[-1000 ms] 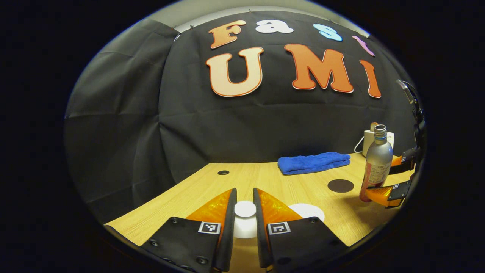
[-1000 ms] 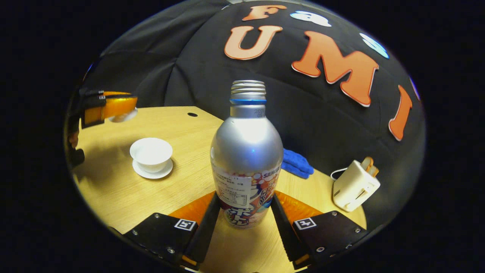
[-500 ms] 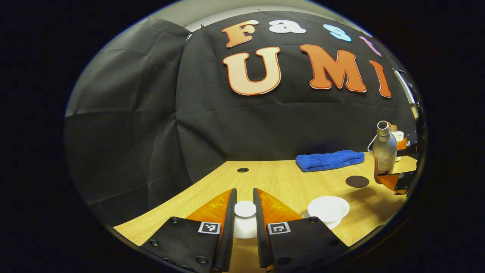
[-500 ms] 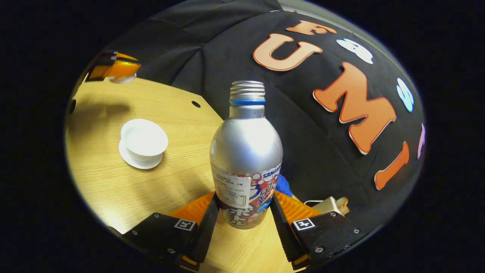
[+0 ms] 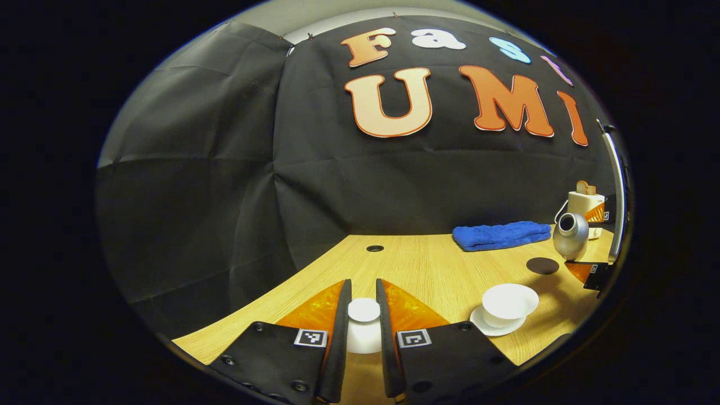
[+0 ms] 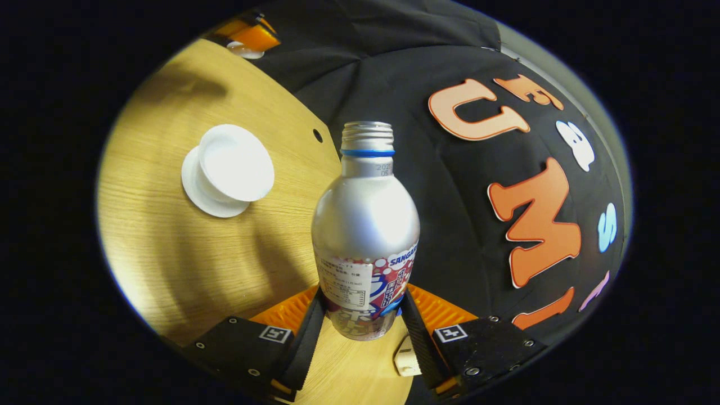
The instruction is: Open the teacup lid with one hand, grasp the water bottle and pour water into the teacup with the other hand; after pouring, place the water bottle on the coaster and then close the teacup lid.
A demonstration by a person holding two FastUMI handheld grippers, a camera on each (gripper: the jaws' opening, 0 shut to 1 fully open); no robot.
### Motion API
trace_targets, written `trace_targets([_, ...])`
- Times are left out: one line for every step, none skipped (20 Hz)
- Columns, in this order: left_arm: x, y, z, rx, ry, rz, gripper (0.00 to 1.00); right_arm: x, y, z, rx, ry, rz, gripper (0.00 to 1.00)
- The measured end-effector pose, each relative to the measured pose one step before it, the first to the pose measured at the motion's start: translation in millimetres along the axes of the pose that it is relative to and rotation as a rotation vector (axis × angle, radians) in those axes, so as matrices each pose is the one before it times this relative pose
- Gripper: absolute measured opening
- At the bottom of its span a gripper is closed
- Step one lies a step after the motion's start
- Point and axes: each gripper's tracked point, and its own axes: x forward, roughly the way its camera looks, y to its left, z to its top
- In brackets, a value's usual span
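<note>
My left gripper (image 5: 363,315) is shut on the knob of the white teacup lid (image 5: 363,323), held above the table to the left of the cup. The open white teacup (image 5: 509,304) stands on its saucer (image 5: 495,327) at the right of the left gripper view; in the right gripper view the teacup (image 6: 236,163) lies at upper left. My right gripper (image 6: 363,320) is shut on the silver water bottle (image 6: 365,225), uncapped and tilted over toward the cup. The same water bottle (image 5: 570,239) leans with its mouth facing the cup. A dark round coaster (image 5: 542,265) lies behind the cup.
A folded blue towel (image 5: 500,235) lies at the back of the wooden table (image 5: 427,270). A white toaster (image 5: 585,203) stands at the far right by the wall. A small round hole (image 5: 374,248) marks the tabletop near the back. The left gripper (image 6: 247,38) with the lid appears at top.
The right gripper has tipped the bottle over sideways toward the teacup. The left gripper has carried the lid farther left, away from the cup.
</note>
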Motion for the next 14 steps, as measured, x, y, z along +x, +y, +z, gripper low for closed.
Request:
trace_targets([0.87,2.22,-0.05,-0.00075,-0.00068,0.00341,0.31,0.22,1.21,0.94,-0.02952,0.00031,-0.00568,0.78])
trace_targets([-0.26,1.97,-0.22,-0.00049,0.00133,0.00014,0.31,0.61,0.25,0.13,-0.02888,0.00148,-0.00411,0.77])
trace_targets([1.77,1.33,0.16,-0.00155,0.00009,0.00091,0.31,0.82,0.19,0.12,-0.02516,0.0003,-0.00396,0.77])
trace_targets([0.35,1.71,-0.7,-0.0025,0.00107,-0.00173,0.31,1.25,-0.97,0.07,-0.0207,-0.00132,-0.00348,0.77])
trace_targets([0.78,1.47,-0.25,0.00065,0.00143,0.00093,0.31,0.55,-1.13,0.72,-0.02076,-0.00167,-0.00376,0.77])
trace_targets([0.91,2.29,-0.63,-0.00176,0.0002,0.00088,0.31,0.36,-1.52,1.44,-0.02219,-0.00196,-0.00485,0.78])
trace_targets([1.22,1.56,0.25,0.0004,0.00088,0.00161,0.31,-0.24,-1.77,0.95,-0.02661,-0.00166,-0.00764,0.77])
trace_targets([0.85,2.48,-0.5,-0.00002,0.00002,0.00198,0.31,0.38,-1.66,0.98,-0.02814,-0.00119,-0.01032,0.77])
trace_targets([0.84,1.24,1.36,-0.001,-0.00071,0.00059,0.31,0.38,-1.58,-0.2,-0.02996,-0.00084,-0.01193,0.77])
trace_targets([0.79,0.52,-0.66,-0.00219,-0.00055,-0.00017,0.31,0.44,-1.13,0.1,-0.02798,0.00022,-0.01147,0.77])
trace_targets([0.55,0.0,1.14,-0.00209,-0.00015,-0.00136,0.31,-0.37,-1.0,-0.27,-0.02669,-0.00175,-0.01282,0.77])
trace_targets([-0.13,2.23,-0.83,-0.001,0.00041,0.00074,0.31,1.33,-1.68,-0.06,-0.02709,-0.00238,-0.01299,0.77])
trace_targets([-0.16,1.46,0.65,0.00032,0.00064,0.00137,0.31,0.29,-0.87,0.14,-0.03143,-0.00156,-0.01495,0.77])
trace_targets([-0.14,2.88,0.41,-0.00049,-0.00065,0.00337,0.31,-0.34,-2.8,1.85,-0.03499,-0.00342,-0.0199,0.77])
